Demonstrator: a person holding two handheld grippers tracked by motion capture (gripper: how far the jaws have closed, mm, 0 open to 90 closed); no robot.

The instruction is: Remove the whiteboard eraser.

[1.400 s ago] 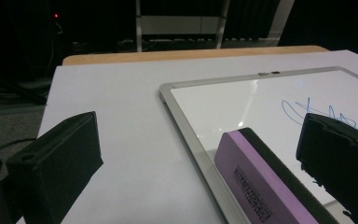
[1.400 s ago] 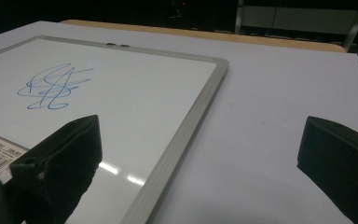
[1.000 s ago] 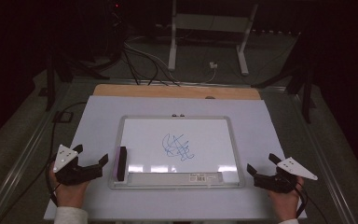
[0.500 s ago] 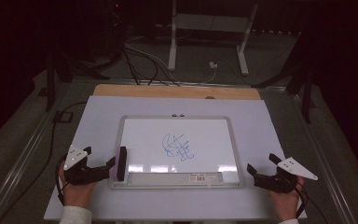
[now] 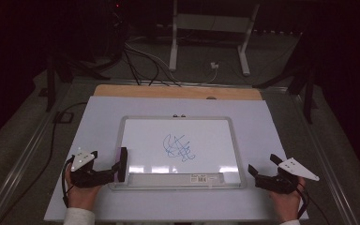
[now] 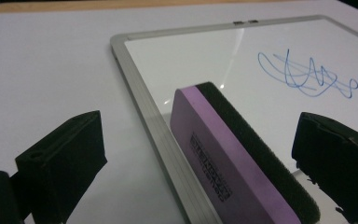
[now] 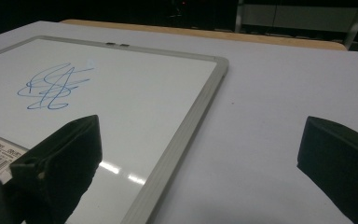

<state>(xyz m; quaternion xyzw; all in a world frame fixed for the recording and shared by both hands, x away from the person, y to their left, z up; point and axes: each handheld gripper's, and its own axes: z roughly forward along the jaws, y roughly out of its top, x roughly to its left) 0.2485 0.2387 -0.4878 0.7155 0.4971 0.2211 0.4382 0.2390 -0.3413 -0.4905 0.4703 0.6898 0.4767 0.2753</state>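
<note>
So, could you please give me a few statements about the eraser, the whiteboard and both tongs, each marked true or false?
1. The purple eraser sits between the open jaws of the left tongs. True.
2. The right tongs are shut on a marker. False: they are open, holding nothing.
3. The whiteboard bears a blue scribble. True.
4. The eraser lies at the whiteboard's right edge. False: in the high view it is at the left edge.
5. The scribble is red. False: blue.
</note>
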